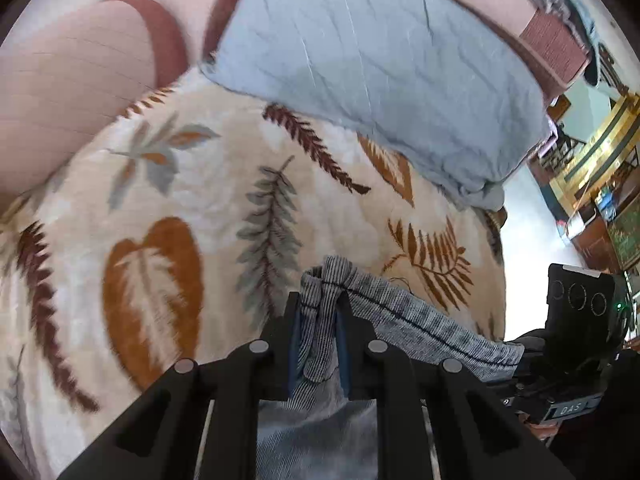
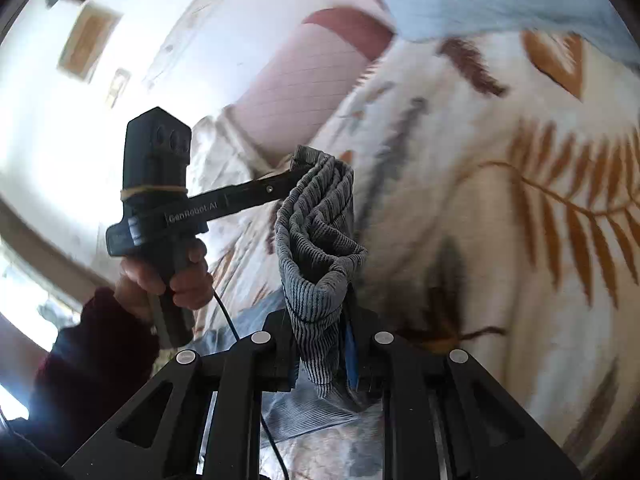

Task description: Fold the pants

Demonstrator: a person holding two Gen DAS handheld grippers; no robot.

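Overhead, both claws pinch grey pants (image 1: 320, 320) above leaf-print blanket (image 1: 180, 184).

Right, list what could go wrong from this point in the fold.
1. The left gripper pinches only a bunched edge of the gray pants, so the fabric could slip out under tension.
2. The right gripper also clamps a rumpled, layered wad of the pants, so any fold laid down may come out creased or uneven.
3. The leaf-print blanket looks soft and fuzzy; the pants may drag on it rather than slide flat.
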